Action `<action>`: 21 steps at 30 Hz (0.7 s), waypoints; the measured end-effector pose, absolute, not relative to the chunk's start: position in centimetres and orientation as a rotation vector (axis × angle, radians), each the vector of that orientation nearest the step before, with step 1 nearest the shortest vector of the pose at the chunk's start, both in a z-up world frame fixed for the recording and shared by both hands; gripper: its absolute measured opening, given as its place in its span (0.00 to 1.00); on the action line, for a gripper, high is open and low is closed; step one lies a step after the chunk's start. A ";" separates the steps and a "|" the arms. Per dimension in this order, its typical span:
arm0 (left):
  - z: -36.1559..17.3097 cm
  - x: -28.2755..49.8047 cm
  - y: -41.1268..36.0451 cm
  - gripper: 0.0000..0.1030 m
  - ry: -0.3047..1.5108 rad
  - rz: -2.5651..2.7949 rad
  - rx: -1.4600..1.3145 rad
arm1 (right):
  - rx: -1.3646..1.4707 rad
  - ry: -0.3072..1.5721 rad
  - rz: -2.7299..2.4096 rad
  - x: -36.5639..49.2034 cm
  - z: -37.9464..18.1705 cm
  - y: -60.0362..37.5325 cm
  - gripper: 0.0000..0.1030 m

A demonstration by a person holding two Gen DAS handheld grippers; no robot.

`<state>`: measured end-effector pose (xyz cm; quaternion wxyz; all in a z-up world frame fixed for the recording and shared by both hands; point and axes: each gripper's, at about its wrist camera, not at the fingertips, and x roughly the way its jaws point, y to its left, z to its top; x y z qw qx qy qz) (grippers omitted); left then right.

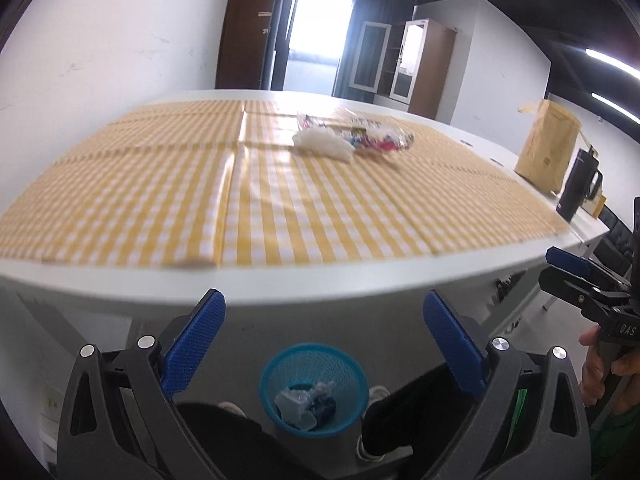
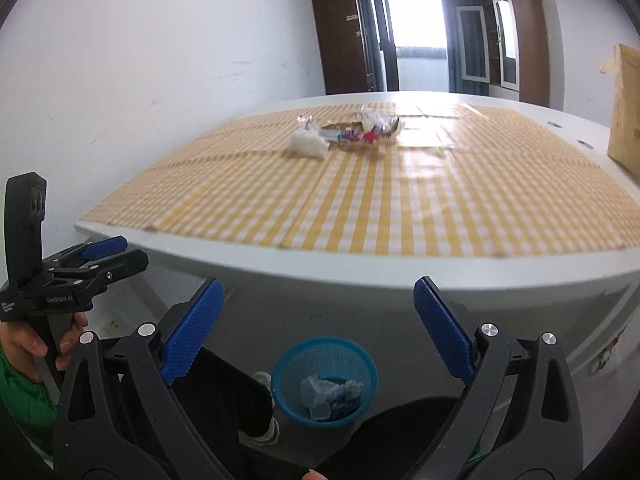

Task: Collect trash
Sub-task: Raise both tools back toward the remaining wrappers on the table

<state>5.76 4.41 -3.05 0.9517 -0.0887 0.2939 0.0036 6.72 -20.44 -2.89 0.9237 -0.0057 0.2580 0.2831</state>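
**Collecting trash: part done, pile still on the table**

Checking in w/ both claws hanging off the near edge of the table [image 1: 320, 284], over the floor. Left gripper [image 1: 324, 344] is spread wide w/ nothing in it, right gripper [image 2: 316, 336] same, wide and empty.

Progress, far as I can judge: the blue bin [image 1: 314, 388] on the floor below the near edge already has some crumpled stuff in it, looks like plastic/tissue, so a few bits are in. What's left is the trash pile [image 1: 352, 138] sitting on the yellow checked cloth [image 1: 160, 184] toward the far edge, a white wad [image 1: 322, 142] touching some clear and colourful wrappers [image 1: 380, 140]. Well apart from both claws, so it's a long reach across.

Other stuff: brown paper bag [image 1: 546, 148] and a dark mug [image 1: 578, 184] near the right edge, not trash imo, leaving them alone. Nothing between me and the pile. My legs are right beside the bin tho, so drops need decent aim.
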 end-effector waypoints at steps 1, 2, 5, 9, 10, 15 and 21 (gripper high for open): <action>-2.6 6.5 4.6 0.94 0.592 0.011 -0.178 | -0.008 0.524 0.582 7.3 -2.4 -20.4 0.89; -2.3 6.9 4.7 0.94 0.587 0.013 -0.177 | -0.005 0.520 0.582 7.6 -2.2 -20.3 0.89; -1.1 8.5 5.1 0.94 0.568 0.010 -0.188 | 0.010 0.522 0.585 8.7 -1.7 -20.4 0.89; -0.5 10.5 5.1 0.94 0.559 0.007 -0.180 | 0.030 0.535 0.582 9.7 -2.3 -20.4 0.89; -0.5 11.0 5.2 0.94 0.563 0.009 -0.180 | 0.036 0.542 0.581 10.2 -2.5 -20.4 0.89; -0.1 14.8 5.2 0.94 0.582 0.006 -0.182 | 0.045 0.539 0.556 13.6 -1.5 -20.4 0.88; 1.3 18.6 6.0 0.94 0.595 0.010 -0.209 | 0.064 0.532 0.537 17.4 0.4 -20.2 0.87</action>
